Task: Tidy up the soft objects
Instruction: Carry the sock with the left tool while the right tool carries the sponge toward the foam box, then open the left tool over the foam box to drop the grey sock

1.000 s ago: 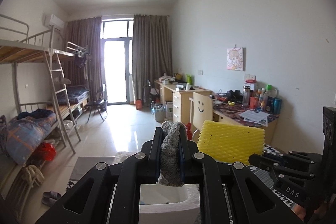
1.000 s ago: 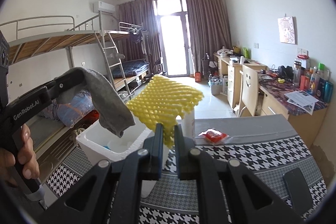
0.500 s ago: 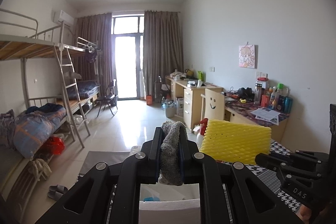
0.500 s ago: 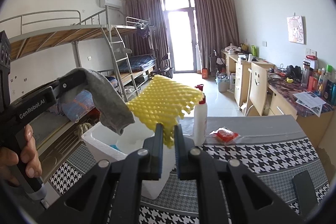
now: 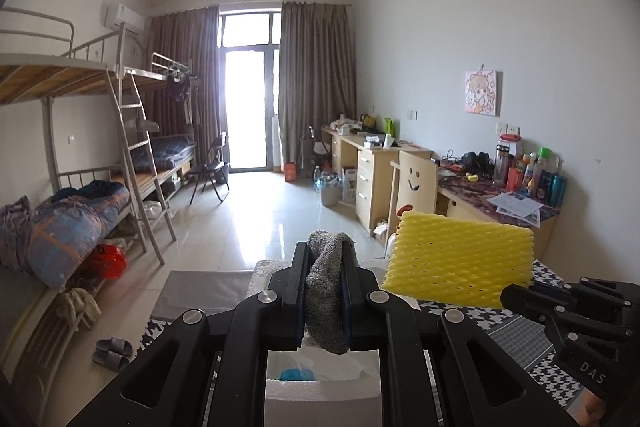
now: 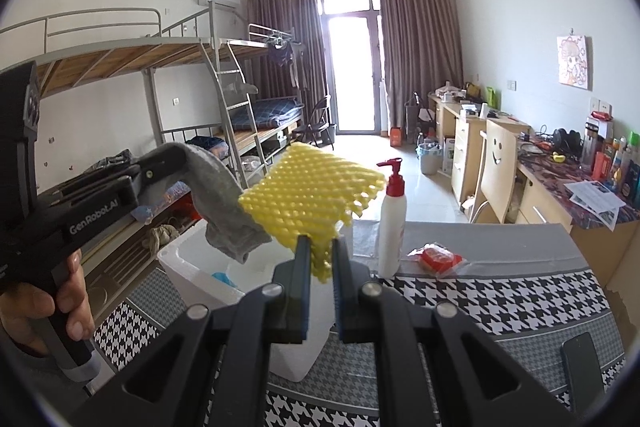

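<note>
My left gripper (image 5: 326, 255) is shut on a grey sock (image 5: 325, 291), which droops from its fingers over a white foam box (image 5: 320, 387). In the right wrist view the same grey sock (image 6: 224, 211) hangs from the left gripper (image 6: 180, 163) above the white foam box (image 6: 188, 259), which holds white tissue and something blue. My right gripper (image 6: 320, 251) is shut on the lower edge of a yellow foam net (image 6: 308, 203), held up beside the sock above the box. The yellow foam net (image 5: 460, 259) also shows at the right of the left wrist view.
The box stands on a table with a houndstooth cloth (image 6: 500, 303). A white pump bottle (image 6: 392, 223) and a red packet (image 6: 436, 257) sit behind it; a dark phone (image 6: 582, 367) lies near right. A hand (image 6: 44, 311) holds the left gripper. Bunk beds (image 5: 80, 187) and desks (image 5: 400, 167) lie beyond.
The left gripper with the sock has moved forward and down over the box, whose inside now shows below it. The right gripper with the yellow net has shifted slightly; the pump bottle came into view.
</note>
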The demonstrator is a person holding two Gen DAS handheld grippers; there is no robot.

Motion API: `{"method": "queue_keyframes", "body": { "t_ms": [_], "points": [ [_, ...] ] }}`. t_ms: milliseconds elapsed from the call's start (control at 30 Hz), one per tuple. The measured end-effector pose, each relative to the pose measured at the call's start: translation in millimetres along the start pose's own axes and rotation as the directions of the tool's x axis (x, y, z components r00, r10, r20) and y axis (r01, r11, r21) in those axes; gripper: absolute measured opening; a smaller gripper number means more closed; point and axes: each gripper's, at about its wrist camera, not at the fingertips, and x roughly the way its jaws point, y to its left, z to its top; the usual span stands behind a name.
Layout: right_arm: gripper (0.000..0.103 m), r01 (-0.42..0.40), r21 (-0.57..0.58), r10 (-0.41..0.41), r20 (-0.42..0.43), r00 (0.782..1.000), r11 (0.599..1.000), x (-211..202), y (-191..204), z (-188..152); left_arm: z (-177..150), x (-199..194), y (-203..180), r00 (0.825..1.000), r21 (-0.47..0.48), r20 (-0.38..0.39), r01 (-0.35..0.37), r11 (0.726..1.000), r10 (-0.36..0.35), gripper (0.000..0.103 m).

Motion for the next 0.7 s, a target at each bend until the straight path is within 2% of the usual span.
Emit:
{"method": "queue_keyframes", "body": {
  "t_ms": [600,633,700],
  "points": [
    [0.013,0.013,0.003,-0.013,-0.032,0.999,1.0,16.0,3.1,-0.9,-15.6,33.2,11.5,0.995,-0.014,-0.102,0.0,1.0,-0.001,0.015],
    [0.013,0.014,0.002,-0.014,-0.033,0.999,1.0,16.3,3.4,-1.0,-15.9,33.6,11.8,0.994,-0.013,-0.107,-0.009,1.0,0.007,0.017],
    [0.013,0.013,0.005,-0.012,-0.032,0.999,1.0,16.2,3.1,-0.9,-16.6,33.8,13.2,0.993,-0.008,-0.116,-0.014,1.0,0.013,0.033]
  ]
}}
